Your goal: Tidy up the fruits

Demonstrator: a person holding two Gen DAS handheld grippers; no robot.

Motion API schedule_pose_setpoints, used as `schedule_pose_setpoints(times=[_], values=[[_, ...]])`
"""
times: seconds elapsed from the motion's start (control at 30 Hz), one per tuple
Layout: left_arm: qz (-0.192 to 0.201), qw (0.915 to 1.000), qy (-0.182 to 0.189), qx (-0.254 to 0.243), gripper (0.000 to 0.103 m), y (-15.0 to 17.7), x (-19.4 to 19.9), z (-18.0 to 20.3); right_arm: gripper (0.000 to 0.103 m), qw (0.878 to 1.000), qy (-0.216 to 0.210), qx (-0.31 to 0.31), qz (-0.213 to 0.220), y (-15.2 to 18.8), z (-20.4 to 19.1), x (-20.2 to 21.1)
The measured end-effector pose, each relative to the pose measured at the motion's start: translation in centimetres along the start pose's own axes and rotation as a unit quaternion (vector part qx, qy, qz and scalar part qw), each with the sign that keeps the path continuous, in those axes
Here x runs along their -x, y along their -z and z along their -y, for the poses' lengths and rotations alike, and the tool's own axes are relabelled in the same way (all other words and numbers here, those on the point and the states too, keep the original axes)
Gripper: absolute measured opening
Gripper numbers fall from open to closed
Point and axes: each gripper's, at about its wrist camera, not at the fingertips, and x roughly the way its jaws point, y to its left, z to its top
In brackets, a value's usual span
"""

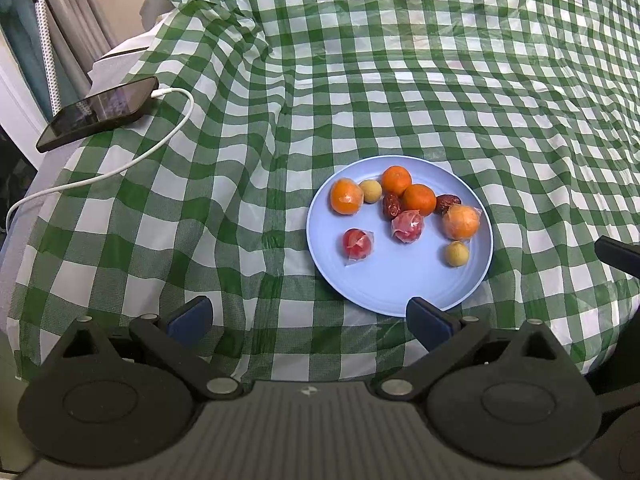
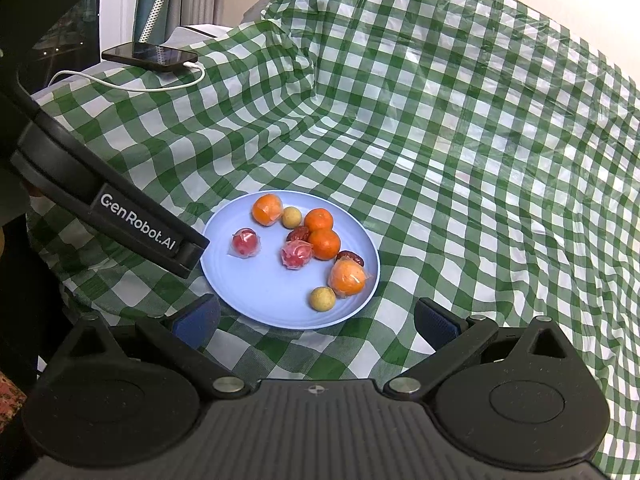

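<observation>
both claws sit wide open and empty from where i watch: left gripper (image 1: 310, 312) at the near rim of the blue plate (image 1: 394, 292), right gripper (image 2: 316, 318) too. furthest left lies a phone (image 1: 98, 114) on a white cable (image 1: 132, 158). "genrobot.ai" reads on the left gripper's side. fruits (image 2: 306, 250) are all on the plate, on the green checked cloth (image 2: 460, 140).
</observation>
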Motion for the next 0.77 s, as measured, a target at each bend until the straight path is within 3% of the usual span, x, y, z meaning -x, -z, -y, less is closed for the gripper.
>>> schedule_pose_setpoints(times=[0.77], values=[[0.004,1.0000,-0.003,-0.006,0.103,0.10,-0.04,-0.09,0.102,1.000,-0.001,-0.002,0.000,-0.06,-0.07,-0.05]])
